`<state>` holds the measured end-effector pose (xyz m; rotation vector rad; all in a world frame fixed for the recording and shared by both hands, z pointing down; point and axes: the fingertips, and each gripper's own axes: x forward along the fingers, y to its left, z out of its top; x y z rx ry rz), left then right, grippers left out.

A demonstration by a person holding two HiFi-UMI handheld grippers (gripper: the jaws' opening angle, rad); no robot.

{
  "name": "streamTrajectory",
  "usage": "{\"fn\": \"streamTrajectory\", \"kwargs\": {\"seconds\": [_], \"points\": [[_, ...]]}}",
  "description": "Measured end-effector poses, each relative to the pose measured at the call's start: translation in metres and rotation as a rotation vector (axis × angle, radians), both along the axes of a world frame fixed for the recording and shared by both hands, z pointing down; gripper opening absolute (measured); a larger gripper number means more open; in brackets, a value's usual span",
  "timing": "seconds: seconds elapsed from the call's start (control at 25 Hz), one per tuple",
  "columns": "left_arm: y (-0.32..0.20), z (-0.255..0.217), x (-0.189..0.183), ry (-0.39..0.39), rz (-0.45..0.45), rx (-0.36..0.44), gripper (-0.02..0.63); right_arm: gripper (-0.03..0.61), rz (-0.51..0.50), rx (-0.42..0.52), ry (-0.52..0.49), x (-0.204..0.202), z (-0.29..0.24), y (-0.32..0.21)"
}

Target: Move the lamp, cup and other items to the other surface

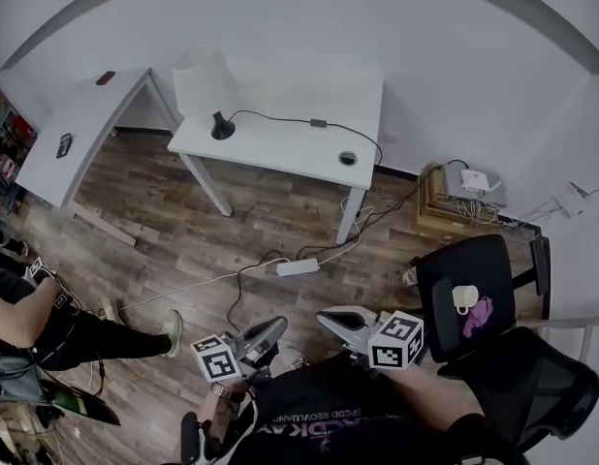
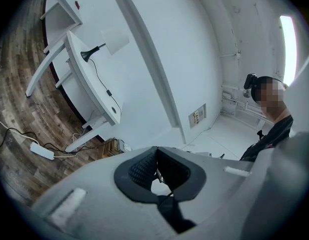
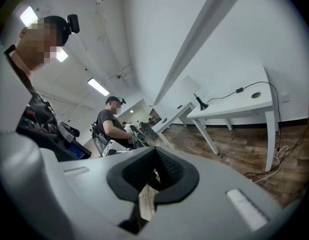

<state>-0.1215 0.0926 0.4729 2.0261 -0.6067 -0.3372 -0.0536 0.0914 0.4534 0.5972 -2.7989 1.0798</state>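
A white-shaded lamp (image 1: 204,83) on a black base stands at the left end of a white table (image 1: 280,143), its cable trailing across the top. The lamp also shows in the left gripper view (image 2: 113,40) and the right gripper view (image 3: 190,88), far off. A pale cup (image 1: 464,298) and a purple cloth (image 1: 479,315) lie on the seat of a black chair (image 1: 445,269) at my right. My left gripper (image 1: 277,325) (image 2: 155,156) and right gripper (image 1: 324,316) (image 3: 155,161) are held close to my body, both shut and empty, well away from the table.
A second white table (image 1: 77,134) with small dark items stands at the far left. A power strip (image 1: 298,267) and cables lie on the wood floor. A wooden box (image 1: 455,197) with a white device sits by the wall. A person (image 1: 28,318) stands to my left.
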Motion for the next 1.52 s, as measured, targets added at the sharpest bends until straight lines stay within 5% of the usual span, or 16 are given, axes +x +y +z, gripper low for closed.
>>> {"fn": "streamTrajectory", "kwargs": {"seconds": [0.2,0.96,1.52], "points": [[0.008,-0.005,-0.021,-0.001,-0.009,0.017,0.002,0.005,-0.117,0.017,0.03,-0.041,0.008,0.028],[0.032,-0.006,-0.053,0.048,-0.078,0.028,0.002,0.005,-0.17,-0.013,0.052,-0.066,0.012,0.046],[0.036,-0.012,-0.049,0.033,-0.032,0.077,0.003,0.005,-0.189,-0.022,0.047,-0.074,0.016,0.048]]}}
